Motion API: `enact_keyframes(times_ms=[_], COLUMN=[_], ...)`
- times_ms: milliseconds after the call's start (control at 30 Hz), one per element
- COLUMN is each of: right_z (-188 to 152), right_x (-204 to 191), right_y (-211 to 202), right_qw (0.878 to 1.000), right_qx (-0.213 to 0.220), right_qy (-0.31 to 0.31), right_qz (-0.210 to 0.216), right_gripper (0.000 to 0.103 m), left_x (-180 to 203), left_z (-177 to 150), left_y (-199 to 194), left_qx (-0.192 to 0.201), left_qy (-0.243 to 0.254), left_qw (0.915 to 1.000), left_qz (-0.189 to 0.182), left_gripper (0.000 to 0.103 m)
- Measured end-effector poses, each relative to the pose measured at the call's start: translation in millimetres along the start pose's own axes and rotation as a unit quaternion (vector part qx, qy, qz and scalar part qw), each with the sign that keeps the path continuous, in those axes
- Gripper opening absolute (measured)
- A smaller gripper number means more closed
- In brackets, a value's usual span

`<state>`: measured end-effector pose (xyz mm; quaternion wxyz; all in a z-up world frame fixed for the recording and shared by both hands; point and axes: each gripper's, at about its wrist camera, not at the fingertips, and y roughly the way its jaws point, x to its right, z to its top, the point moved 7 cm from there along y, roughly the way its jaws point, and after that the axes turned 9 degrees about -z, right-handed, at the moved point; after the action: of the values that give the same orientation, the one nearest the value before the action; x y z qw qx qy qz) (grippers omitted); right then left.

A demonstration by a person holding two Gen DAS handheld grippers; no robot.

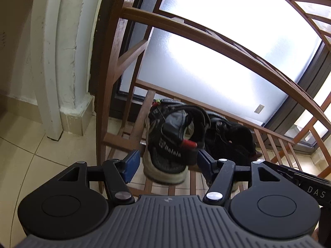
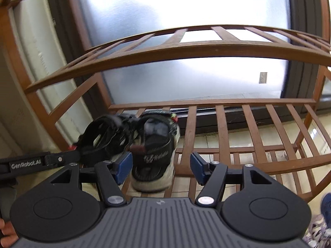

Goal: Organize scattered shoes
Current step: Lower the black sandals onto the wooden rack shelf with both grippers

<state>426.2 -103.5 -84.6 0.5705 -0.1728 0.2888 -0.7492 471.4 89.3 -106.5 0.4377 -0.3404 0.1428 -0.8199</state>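
Observation:
Two black strap sandals with pale soles stand side by side on the low slatted shelf of a wooden shoe rack (image 1: 186, 31), heels toward me. In the left wrist view my left gripper (image 1: 167, 163) is open, its blue pads on either side of the left sandal's (image 1: 169, 144) heel with a small gap each side. The second sandal (image 1: 231, 142) lies just to its right. In the right wrist view my right gripper (image 2: 160, 166) is open around that right sandal's (image 2: 157, 144) heel, which sits close to the left pad. The left sandal (image 2: 103, 138) shows beside it.
The rack (image 2: 223, 134) stands against a frosted glass door (image 2: 186, 4), with bare slats to the right of the sandals. A white wall column (image 1: 53, 62) rises left of the rack on a tiled floor (image 1: 24, 155). Other shoes (image 2: 322, 223) lie at the bottom right.

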Motion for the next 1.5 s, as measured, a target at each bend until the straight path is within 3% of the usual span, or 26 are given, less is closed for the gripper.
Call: enact_keyframes(times_ms=[500,600,667,833,1500], right_z=[-39,-41,-43,-46,-40], right_x=[-14,-15,-17,-21,-23], right_y=[22,26,27,34,51], right_qw=[0.998,0.998,0.998,0.997,0.998], right_qx=[-0.041,-0.039,-0.036,-0.043,-0.039], right_qy=[-0.048,-0.05,-0.054,-0.056,-0.033], right_qz=[0.014,0.018,0.018,0.022,0.02], right_gripper=[0.066,0.059,0.047,0.044,0.041], left_x=[2,2,2,3,2], left_z=[-39,-40,-40,-39,-26], left_y=[30,35,38,41,58], left_qx=[-0.05,-0.05,-0.049,-0.051,-0.051], left_qy=[0.035,0.036,0.035,0.035,0.037], left_qw=[0.9981,0.9981,0.9981,0.9979,0.9978], left_qz=[0.006,-0.004,-0.011,-0.019,-0.018], left_gripper=[0.062,0.046,0.036,0.029,0.027])
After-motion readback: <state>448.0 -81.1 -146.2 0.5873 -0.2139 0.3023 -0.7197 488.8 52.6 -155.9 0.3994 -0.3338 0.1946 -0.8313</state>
